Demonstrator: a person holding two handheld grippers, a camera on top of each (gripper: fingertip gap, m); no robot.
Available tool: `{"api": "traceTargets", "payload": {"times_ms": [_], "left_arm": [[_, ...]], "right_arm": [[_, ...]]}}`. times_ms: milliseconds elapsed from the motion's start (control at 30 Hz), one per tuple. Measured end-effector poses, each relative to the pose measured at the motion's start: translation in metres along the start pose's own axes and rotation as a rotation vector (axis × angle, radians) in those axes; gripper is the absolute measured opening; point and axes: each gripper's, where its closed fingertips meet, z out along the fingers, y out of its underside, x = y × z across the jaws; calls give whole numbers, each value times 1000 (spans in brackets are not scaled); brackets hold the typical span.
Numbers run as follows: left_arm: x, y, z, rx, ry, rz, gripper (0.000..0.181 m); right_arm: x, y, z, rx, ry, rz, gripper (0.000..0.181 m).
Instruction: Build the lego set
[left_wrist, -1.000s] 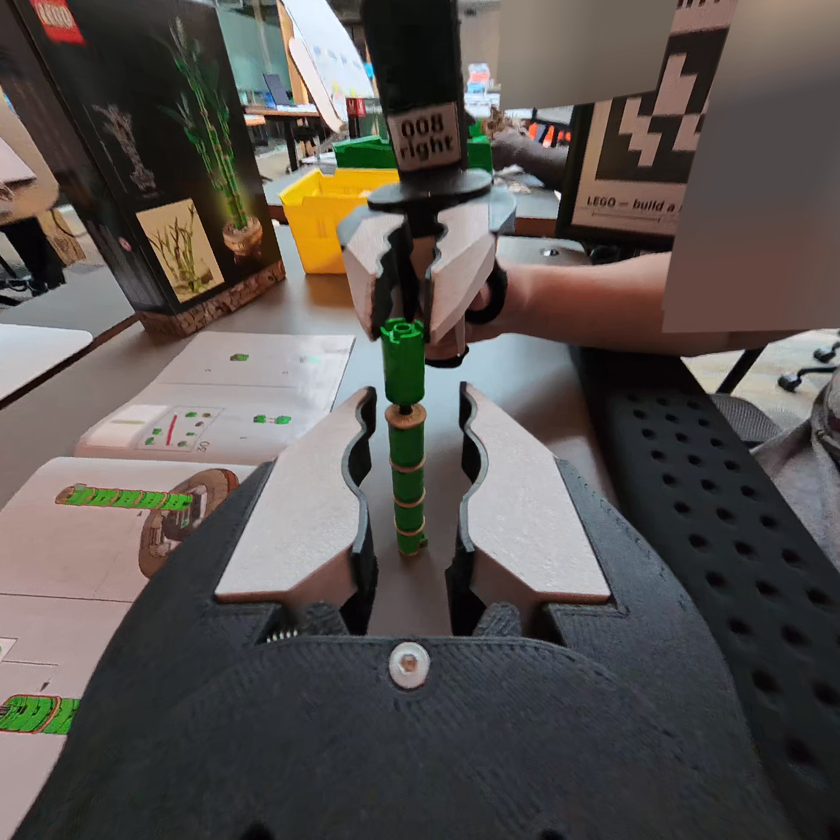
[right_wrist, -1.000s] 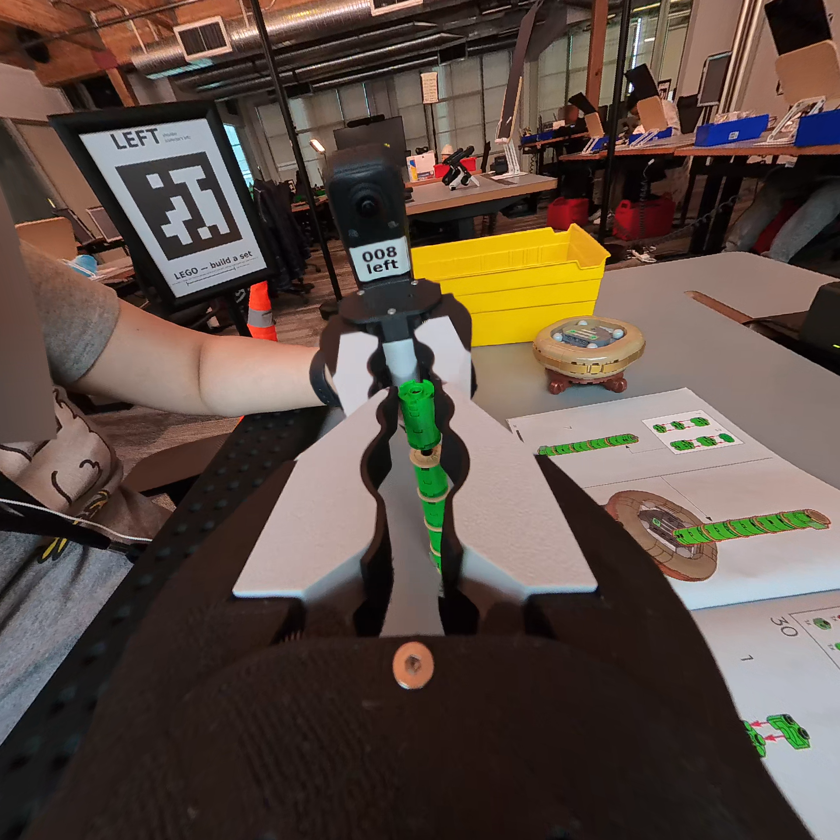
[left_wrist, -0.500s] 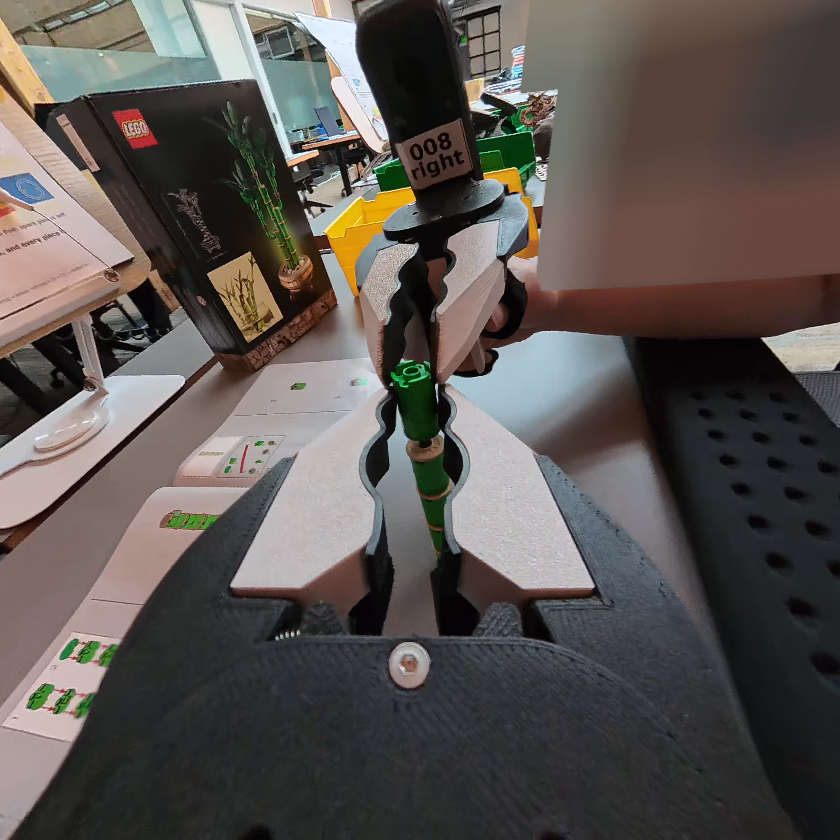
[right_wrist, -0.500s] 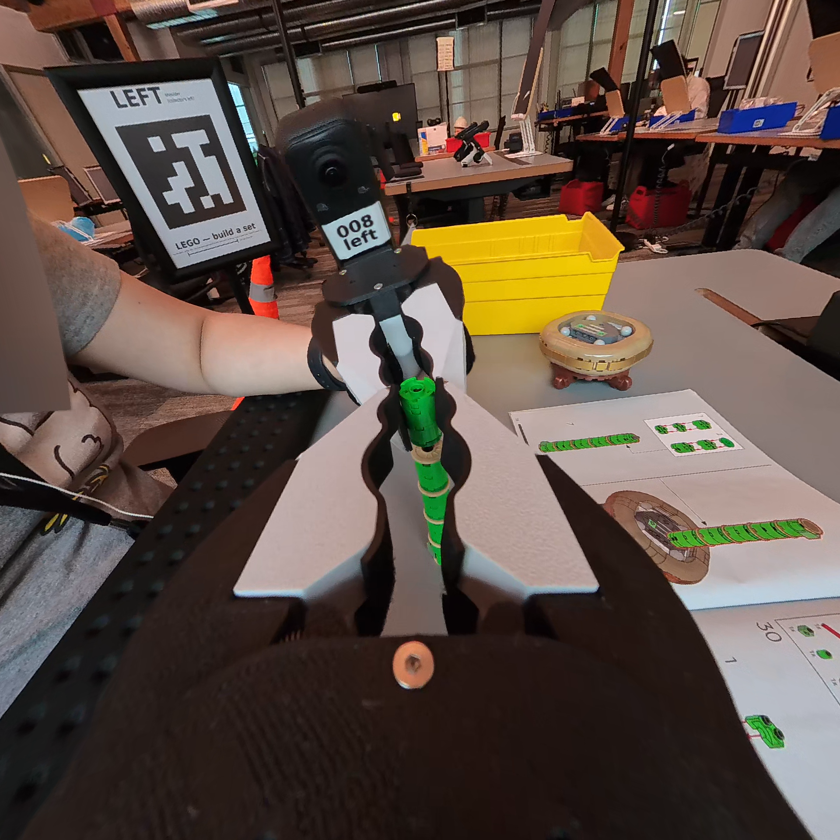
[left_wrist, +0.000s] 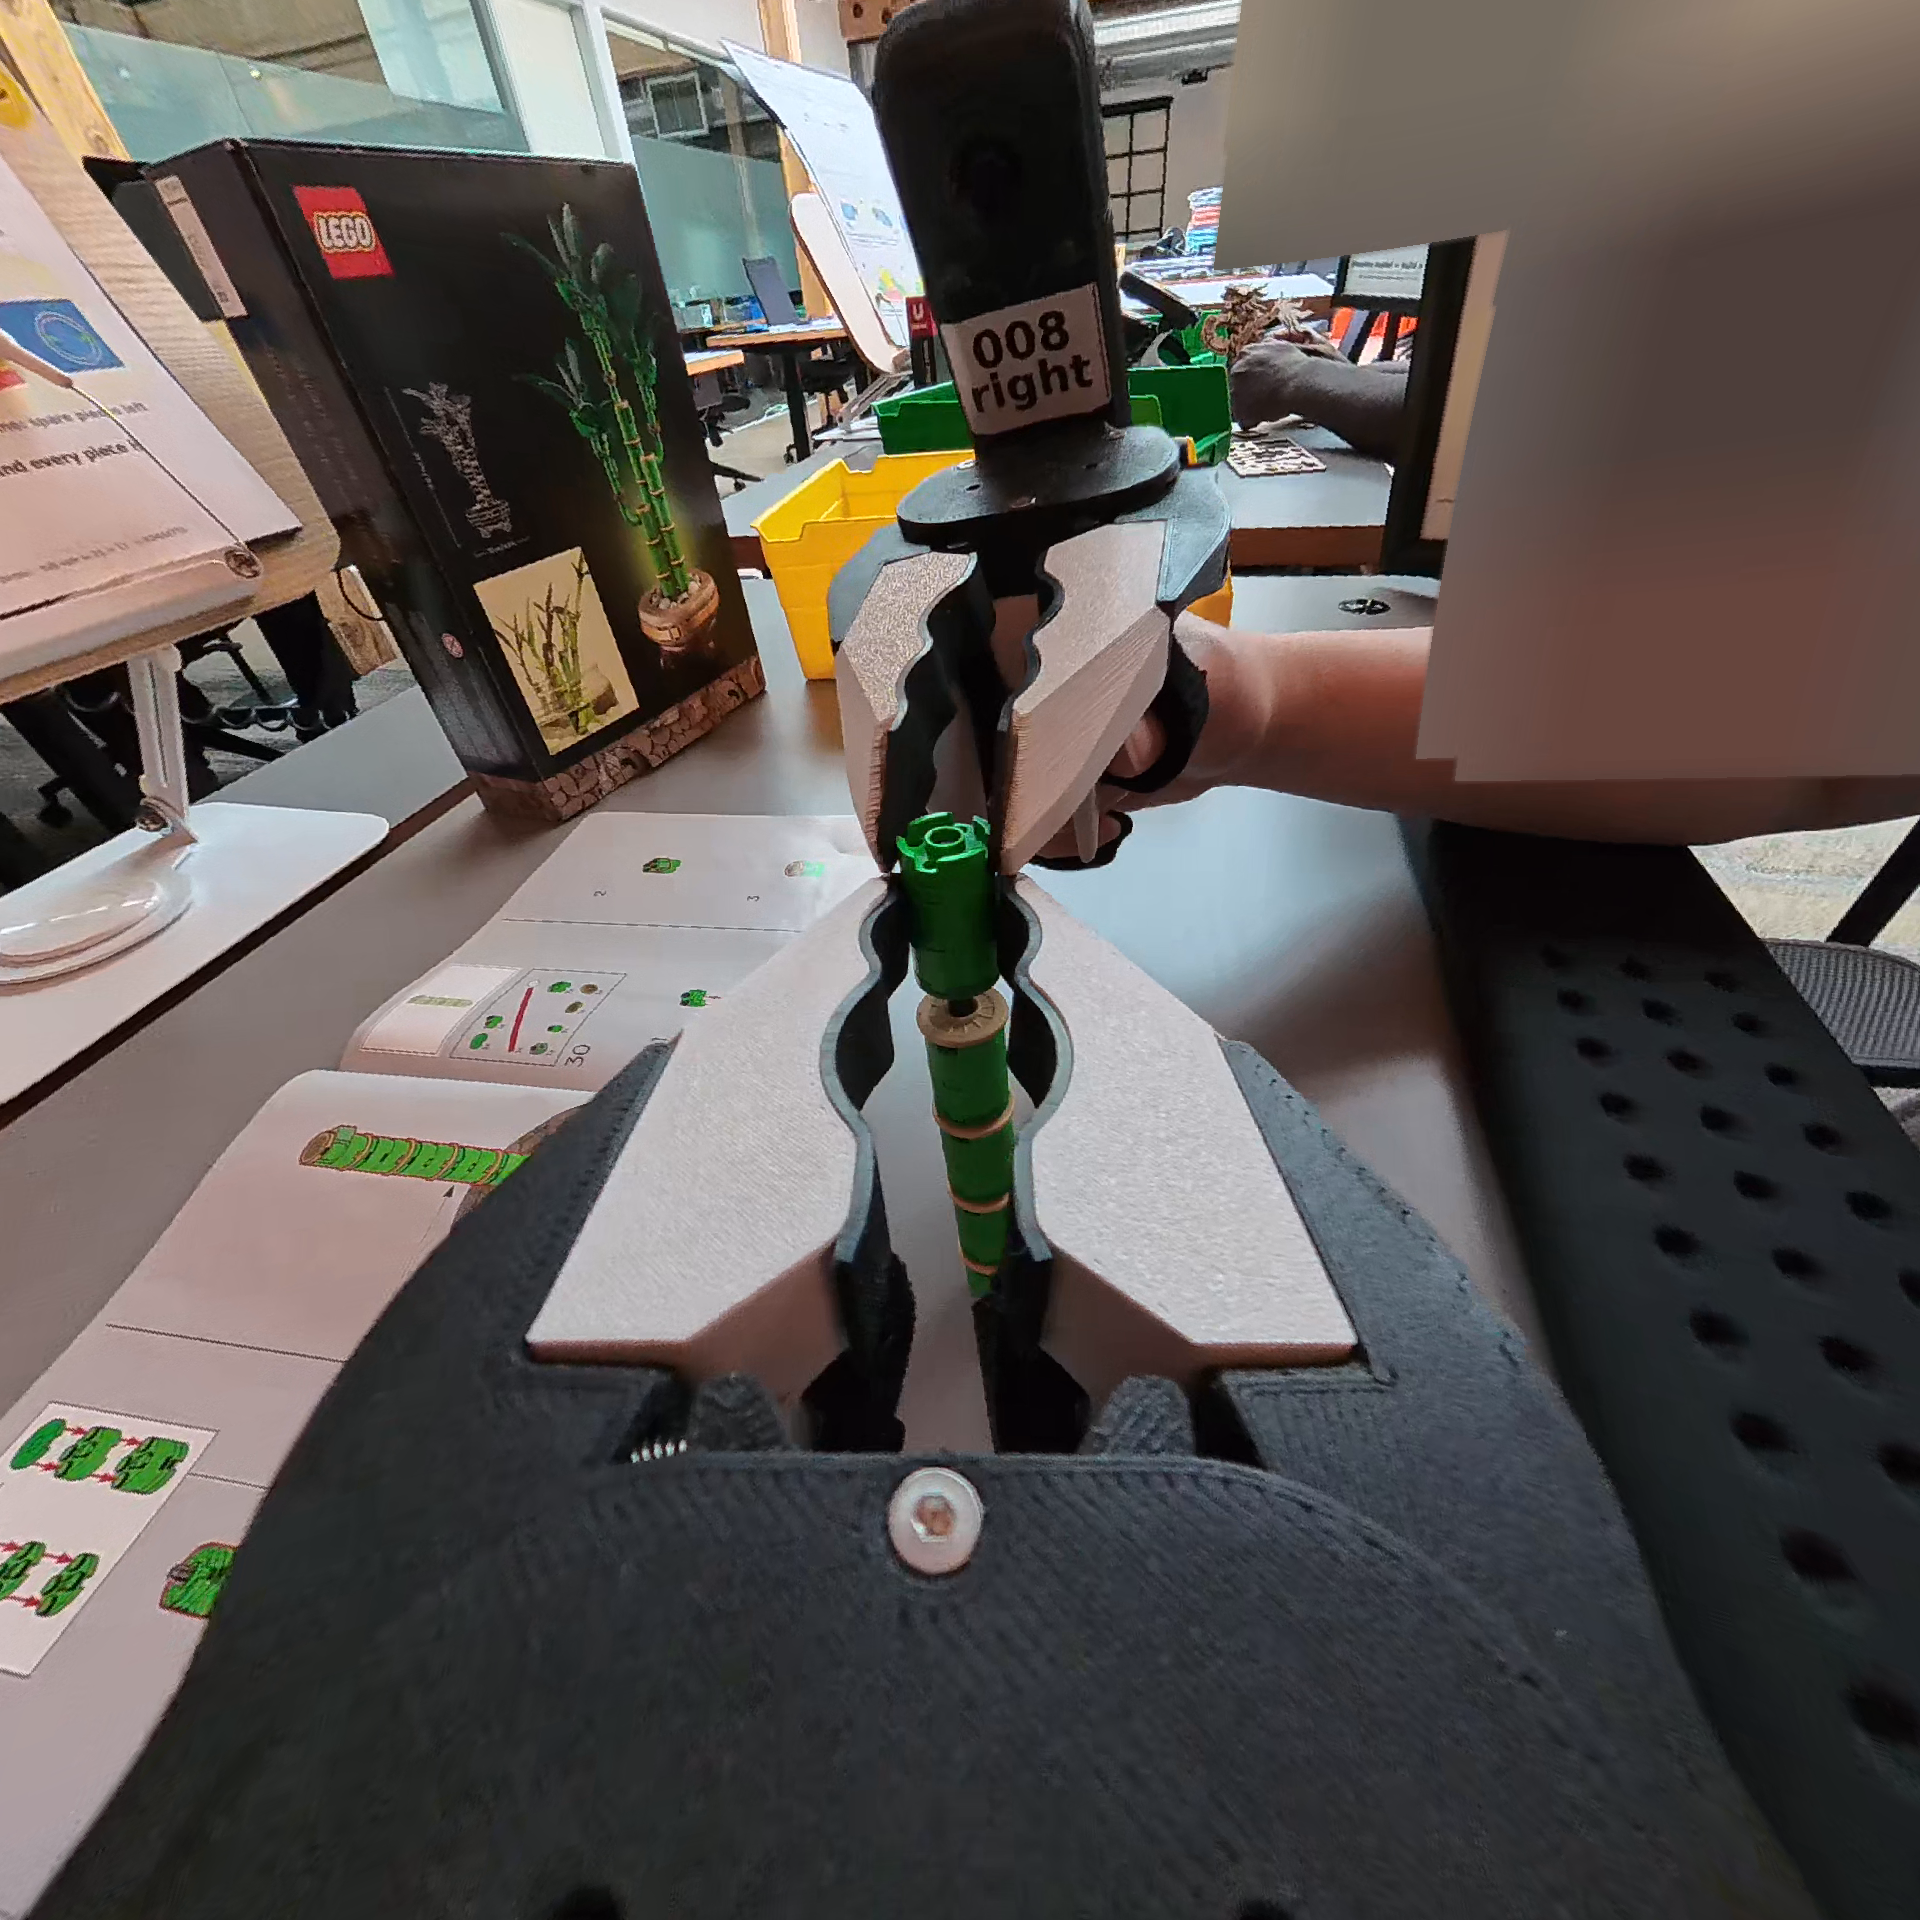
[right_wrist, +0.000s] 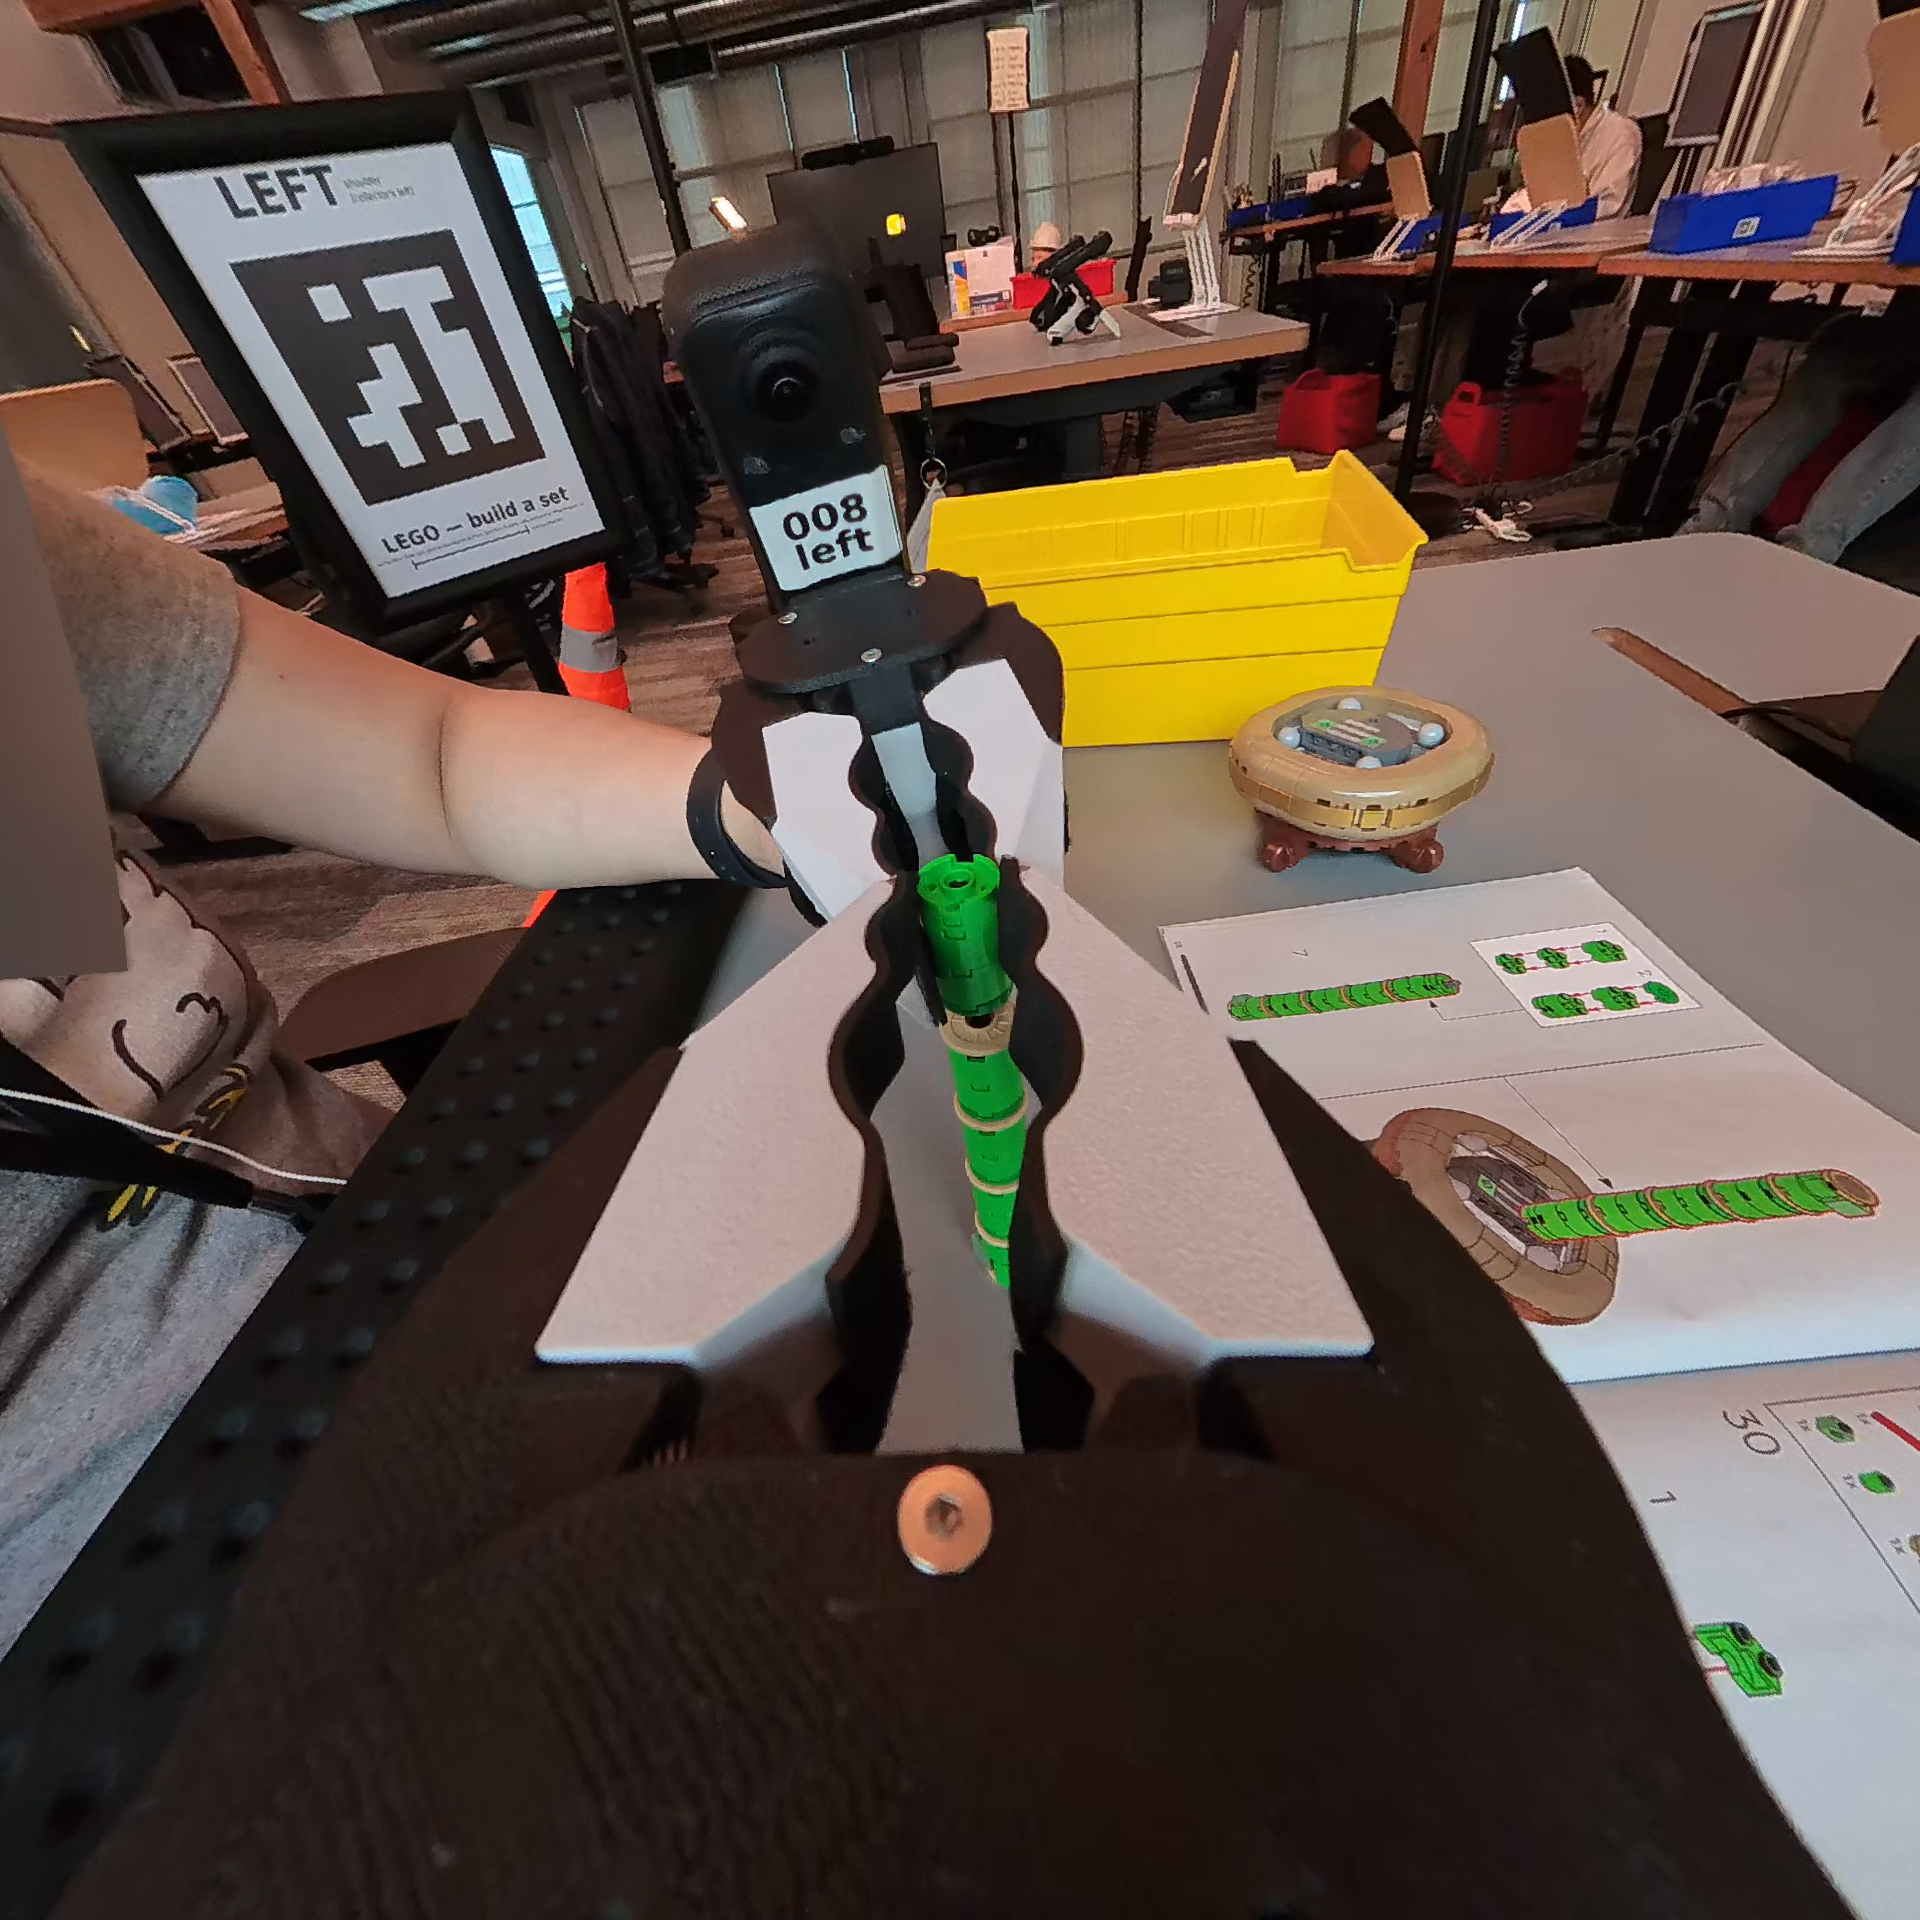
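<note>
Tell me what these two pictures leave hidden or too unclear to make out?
- Lower end of the green bamboo stalk: both views, hidden between the fingers.
- Inside of the yellow bin: right wrist view, its wall hides any contents.
- The person's head: both views, covered by blur patches.
- Right hand-held gripper: left wrist view, whether it touches the stalk's top is unclear.
- Small steps in the instruction booklet: too small.

1. An open-plan workshop or lab hall: exposed ceiling ducts (right_wrist: 644, 21) and tall grid windows (right_wrist: 1091, 156) run across the back.
2. Rows of work desks (right_wrist: 1101, 348) carry blue bins (right_wrist: 1740, 213), stands and gear; a person (right_wrist: 1595, 130) sits at one.
3. A framed marker sign (right_wrist: 353, 353) on a stand and an orange traffic cone (right_wrist: 590, 634) mark the near station.
4. Yellow parts bins (right_wrist: 1174, 613) sit on the near desk (right_wrist: 1662, 748).
</note>
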Motion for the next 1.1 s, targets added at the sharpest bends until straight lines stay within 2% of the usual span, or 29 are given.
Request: {"api": "traceTargets", "payload": {"times_ms": [1100], "left_arm": [[0,2,1,1,20,-22,15]], "right_arm": [[-1,2,0,6,-17,20,16]]}}
